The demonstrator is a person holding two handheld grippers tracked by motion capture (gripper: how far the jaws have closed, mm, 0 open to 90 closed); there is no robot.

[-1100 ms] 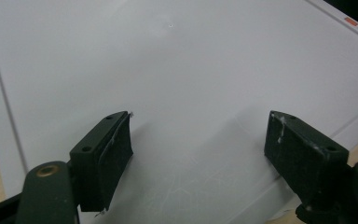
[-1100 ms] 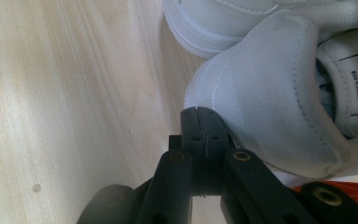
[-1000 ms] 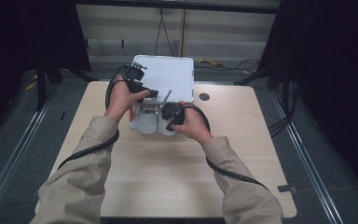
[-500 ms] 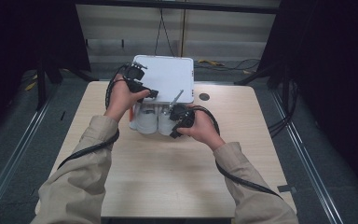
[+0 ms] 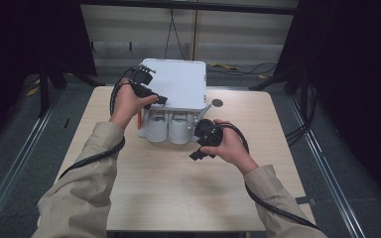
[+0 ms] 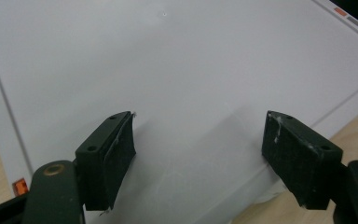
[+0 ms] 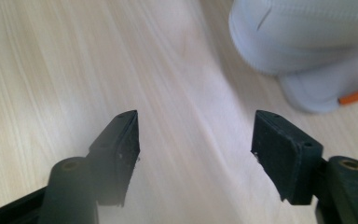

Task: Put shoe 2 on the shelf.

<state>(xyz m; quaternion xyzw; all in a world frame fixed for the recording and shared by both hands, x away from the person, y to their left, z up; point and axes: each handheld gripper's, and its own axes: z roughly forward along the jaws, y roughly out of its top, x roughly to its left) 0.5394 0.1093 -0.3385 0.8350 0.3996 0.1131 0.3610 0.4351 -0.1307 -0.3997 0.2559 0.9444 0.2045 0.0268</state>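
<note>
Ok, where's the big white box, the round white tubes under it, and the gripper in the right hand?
white box (image 5: 178,84), high view, flat top panel.
white tubes (image 5: 169,130), high view, rounded front ends.
right gripper (image 7: 196,140), right gripper view, midway between its open jaws.

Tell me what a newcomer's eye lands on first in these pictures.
First, the white box-shaped appliance at the table's far edge, two white cylinders hanging under its near side. The left gripper rests open on its flat top; the right gripper, jaws just opened and empty, hovers over bare wood beside the cylinders.

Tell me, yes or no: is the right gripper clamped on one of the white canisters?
No, the right gripper stands open over bare table, with the white canisters off to the side.
</note>
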